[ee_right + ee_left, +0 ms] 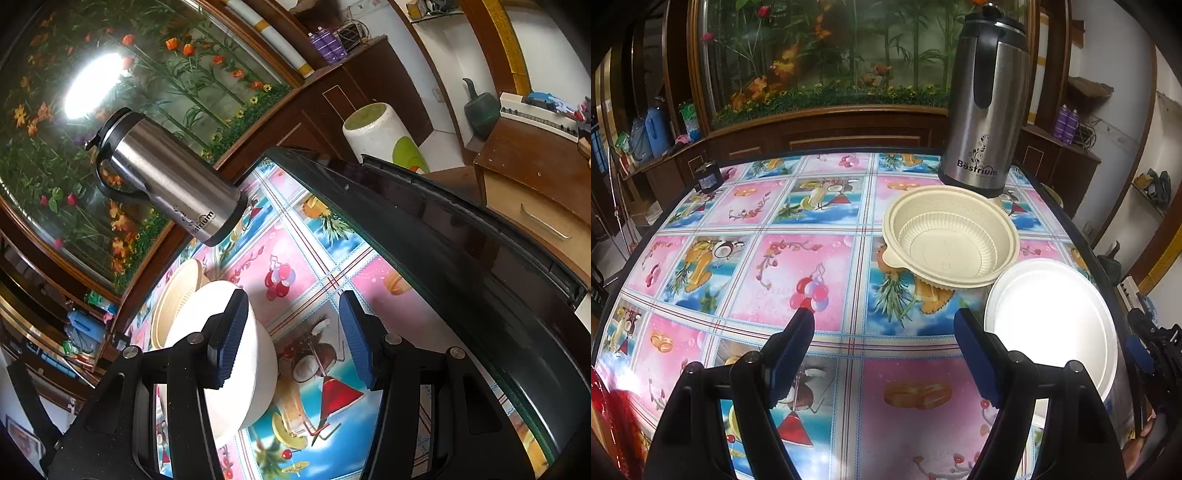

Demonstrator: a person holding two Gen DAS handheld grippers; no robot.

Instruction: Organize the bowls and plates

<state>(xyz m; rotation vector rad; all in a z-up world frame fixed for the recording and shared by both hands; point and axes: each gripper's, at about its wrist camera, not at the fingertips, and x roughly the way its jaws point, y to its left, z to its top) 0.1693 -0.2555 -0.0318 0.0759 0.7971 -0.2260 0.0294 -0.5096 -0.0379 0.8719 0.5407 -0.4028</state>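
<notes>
Grippers are hanging spread for me: left gripper [882,314] over bare tablecloth [827,266], right gripper [291,299] beside white plate [255,354], beige bowl [951,236] touching it.

A dark wooden cabinet [827,129] runs behind the counter [746,258], holding a glass panel [820,55] painted with bamboo and flowers. White walls [1119,74] rise at the right. A bright light [92,85] glares on the glass.
</notes>
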